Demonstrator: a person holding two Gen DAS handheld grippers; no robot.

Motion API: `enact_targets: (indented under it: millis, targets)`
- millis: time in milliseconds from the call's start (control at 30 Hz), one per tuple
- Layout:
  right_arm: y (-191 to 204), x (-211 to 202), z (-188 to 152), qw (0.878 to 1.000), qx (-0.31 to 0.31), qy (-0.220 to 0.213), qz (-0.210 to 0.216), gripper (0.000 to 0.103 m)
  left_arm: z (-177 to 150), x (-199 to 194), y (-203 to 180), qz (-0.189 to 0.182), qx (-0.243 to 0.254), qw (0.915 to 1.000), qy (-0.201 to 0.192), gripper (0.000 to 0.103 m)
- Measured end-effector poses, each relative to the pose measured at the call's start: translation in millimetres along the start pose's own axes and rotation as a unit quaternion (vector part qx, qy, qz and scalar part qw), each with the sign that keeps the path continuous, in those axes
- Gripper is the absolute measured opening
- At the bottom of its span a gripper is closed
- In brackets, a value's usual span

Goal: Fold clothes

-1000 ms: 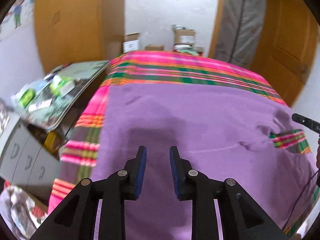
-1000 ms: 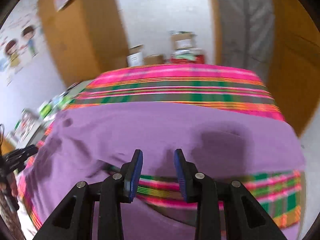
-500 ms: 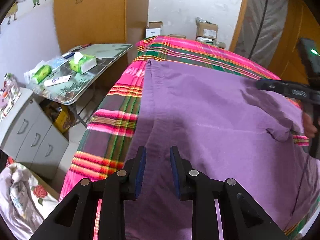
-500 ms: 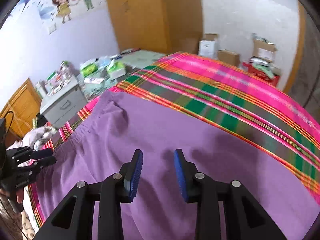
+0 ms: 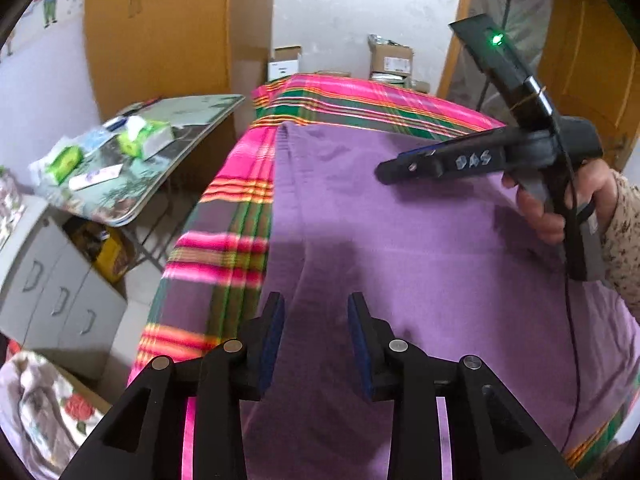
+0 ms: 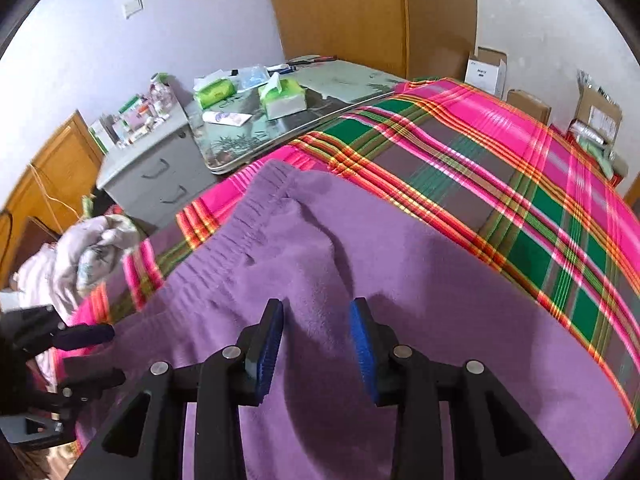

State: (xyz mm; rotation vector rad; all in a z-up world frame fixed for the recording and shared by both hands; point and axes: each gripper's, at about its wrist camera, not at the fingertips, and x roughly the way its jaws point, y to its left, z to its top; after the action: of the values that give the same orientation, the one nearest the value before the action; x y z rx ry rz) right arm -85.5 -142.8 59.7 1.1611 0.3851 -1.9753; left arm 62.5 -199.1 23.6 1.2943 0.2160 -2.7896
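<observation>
Far left, a grey drawer unit (image 6: 156, 176) w/ bottles on top. Next to it a low table (image 6: 340, 92) holding green tissue packs (image 6: 282, 98) and a tube. A crumpled floral cloth (image 6: 86, 248) sits near the bed's left side.

Center: the bed, covered w/ a pink-green plaid blanket (image 6: 520, 184). On it lies the purple garment (image 6: 400, 280), spread mostly flat, ribbed waistband (image 6: 240, 220) toward the blanket's left edge, a soft ridge running down from the waistband corner.

Left claw (image 5: 316, 332) hovers over the garment's near-left edge, pointing down. Its jaws have just been opening; blue pads apart, cloth below them, nothing pinched. In the right wrist view the left claw (image 6: 86, 356) shows at the far left, fingers apart, just above the garment edge.

Right claw (image 6: 316, 336) hangs over the garment close to the waistband ridge, jaws parted, pads not pressing cloth. From the left wrist view, the right claw (image 5: 394, 166) points left above the garment's far part, a hand (image 5: 560, 204) in a speckled sleeve gripping its handle, green light on top.

Far right, cardboard boxes (image 6: 486, 70) by the wall.
</observation>
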Motion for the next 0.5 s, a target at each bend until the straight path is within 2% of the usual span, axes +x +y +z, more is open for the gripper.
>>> enact_targets:
  millis: [33, 67, 100, 200, 267, 433, 500]
  targets:
    - [0.3, 1.5, 1.5, 1.0, 0.002, 0.0, -0.001, 0.034, 2.9, 5.0, 1.5, -0.007, -0.001, 1.0, 0.005, 0.034]
    - [0.5, 2.3, 3.2, 1.0, 0.005, 0.0, -0.001, 0.026, 5.8, 9.9, 2.8, -0.014, -0.003, 0.9998, 0.01, 0.034]
    - [1.2, 2.6, 4.4, 1.0, 0.004, -0.001, -0.002, 0.023, 7.7, 13.6, 2.8, -0.013, -0.007, 0.9997, 0.017, 0.034]
    - [5.5, 4.7, 7.2, 1.0, -0.008, -0.001, -0.009, 0.016, 12.0, 19.2, -1.0, -0.034, 0.001, 0.9993, 0.018, 0.034]
    - [10.5, 8.7, 7.7, 1.0, -0.02, 0.002, -0.021, 0.008, 14.0, 22.5, -0.8, -0.04, 0.002, 0.999, 0.021, 0.034]
    - [18.2, 7.0, 6.2, 0.998, -0.035, -0.012, -0.04, 0.004, 15.2, 24.8, 3.9, -0.064, -0.017, 0.9976, 0.022, 0.034]
    - [18.9, 3.6, 7.3, 0.999, -0.033, -0.018, -0.04, 0.004, 14.5, 25.1, 2.2, -0.057, -0.01, 0.998, 0.024, 0.019]
